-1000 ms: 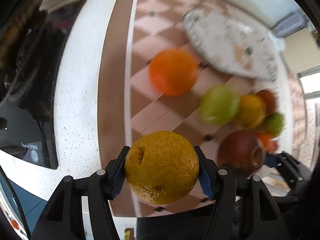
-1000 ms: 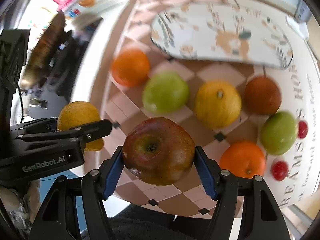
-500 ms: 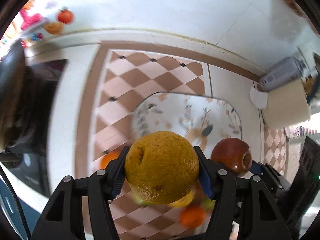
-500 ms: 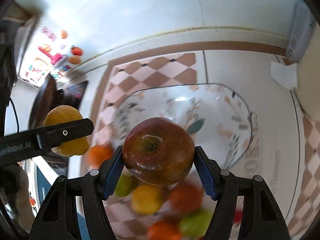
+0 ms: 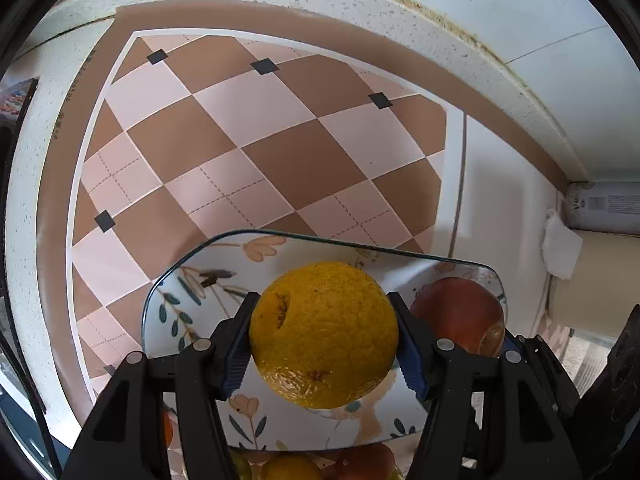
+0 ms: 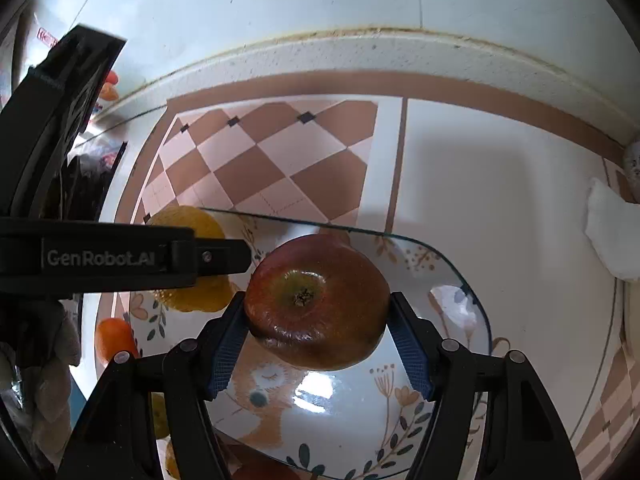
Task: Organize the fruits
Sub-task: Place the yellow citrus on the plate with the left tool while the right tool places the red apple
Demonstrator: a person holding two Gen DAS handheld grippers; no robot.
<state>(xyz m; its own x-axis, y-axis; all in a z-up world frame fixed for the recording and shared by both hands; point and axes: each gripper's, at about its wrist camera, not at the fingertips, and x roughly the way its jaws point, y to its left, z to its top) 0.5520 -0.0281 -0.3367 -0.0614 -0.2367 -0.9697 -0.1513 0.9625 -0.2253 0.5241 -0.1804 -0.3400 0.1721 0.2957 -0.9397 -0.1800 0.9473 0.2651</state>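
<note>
Yellow orange; dark-red apple; floral plate, maybe glass

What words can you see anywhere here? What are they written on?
"GenRobot.AI": white letters on the black side of the left tool, seen from the right wrist view.
Small print on the label of the grey can by the wall: too small to read.
Tiny dark print along the brown edge of the checkered mat: too blurred to read.
No words on the flowered plate, only drawings.
</note>
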